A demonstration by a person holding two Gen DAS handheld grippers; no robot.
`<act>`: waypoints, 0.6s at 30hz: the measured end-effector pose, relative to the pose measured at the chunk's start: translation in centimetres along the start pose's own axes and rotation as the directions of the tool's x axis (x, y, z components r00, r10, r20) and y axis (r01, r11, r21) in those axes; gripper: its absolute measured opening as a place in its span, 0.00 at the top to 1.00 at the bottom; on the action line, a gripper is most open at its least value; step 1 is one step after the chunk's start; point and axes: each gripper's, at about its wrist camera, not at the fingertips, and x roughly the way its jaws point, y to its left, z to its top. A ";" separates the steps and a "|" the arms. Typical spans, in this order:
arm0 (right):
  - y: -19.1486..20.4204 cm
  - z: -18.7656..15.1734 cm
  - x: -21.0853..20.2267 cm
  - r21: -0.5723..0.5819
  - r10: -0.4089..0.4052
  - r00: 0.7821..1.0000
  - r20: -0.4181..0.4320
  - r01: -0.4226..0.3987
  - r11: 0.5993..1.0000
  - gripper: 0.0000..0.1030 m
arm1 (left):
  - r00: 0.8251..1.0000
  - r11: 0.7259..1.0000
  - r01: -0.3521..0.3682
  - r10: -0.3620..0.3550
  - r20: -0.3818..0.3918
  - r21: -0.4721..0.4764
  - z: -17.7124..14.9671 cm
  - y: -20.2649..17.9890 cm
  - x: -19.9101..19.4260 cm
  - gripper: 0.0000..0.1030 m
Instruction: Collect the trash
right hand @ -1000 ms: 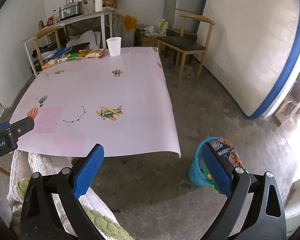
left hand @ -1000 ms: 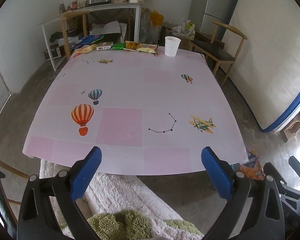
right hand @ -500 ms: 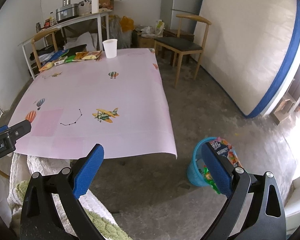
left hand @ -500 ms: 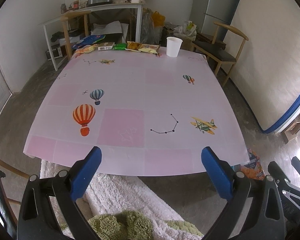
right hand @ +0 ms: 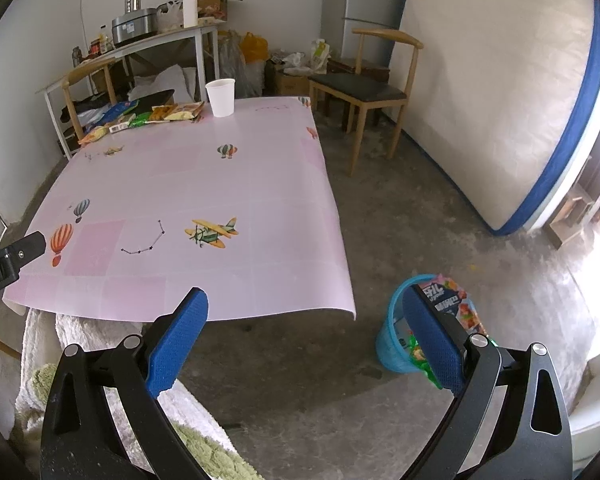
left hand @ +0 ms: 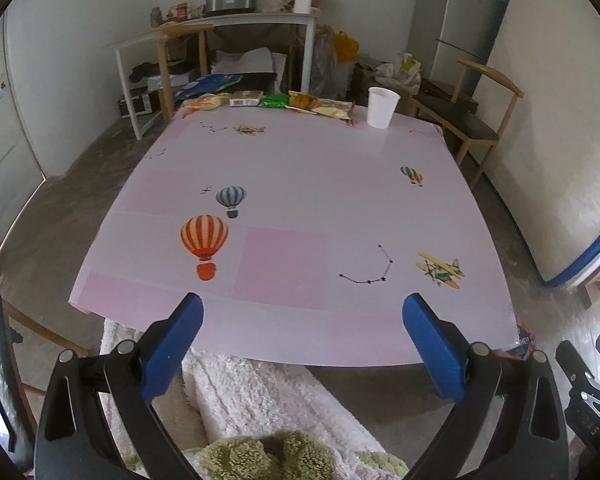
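Observation:
Several snack wrappers [left hand: 268,101] lie in a row along the far edge of the pink table [left hand: 300,184], beside a white paper cup [left hand: 382,107]. The wrappers [right hand: 156,114] and the cup [right hand: 221,97] also show in the right wrist view. A blue trash bin [right hand: 398,332] holding wrappers stands on the floor right of the table, partly behind my right finger. My left gripper [left hand: 302,346] is open and empty at the table's near edge. My right gripper [right hand: 306,344] is open and empty, over the floor by the near right corner.
A wooden chair [right hand: 370,88] stands right of the table's far end. A mattress [right hand: 500,112] leans on the right wall. A cluttered white side table [left hand: 228,28] is behind. A white fluffy rug [left hand: 260,396] lies under the near edge.
Both grippers have drifted slightly forward and up toward the table. Both stay open and empty. Nothing on the table has moved.

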 end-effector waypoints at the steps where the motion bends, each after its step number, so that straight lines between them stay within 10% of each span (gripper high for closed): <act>1: 0.1 0.0 0.1 -0.001 0.001 1.000 -0.001 -0.001 1.000 0.09 | 1.000 1.000 -0.004 0.004 0.000 -0.002 0.1 0.1 0.0 0.05; 18: 0.7 0.1 0.1 -0.010 0.001 1.000 -0.002 -0.001 1.000 0.09 | 1.000 0.999 -0.030 0.030 0.002 -0.013 0.0 1.4 -0.1 0.05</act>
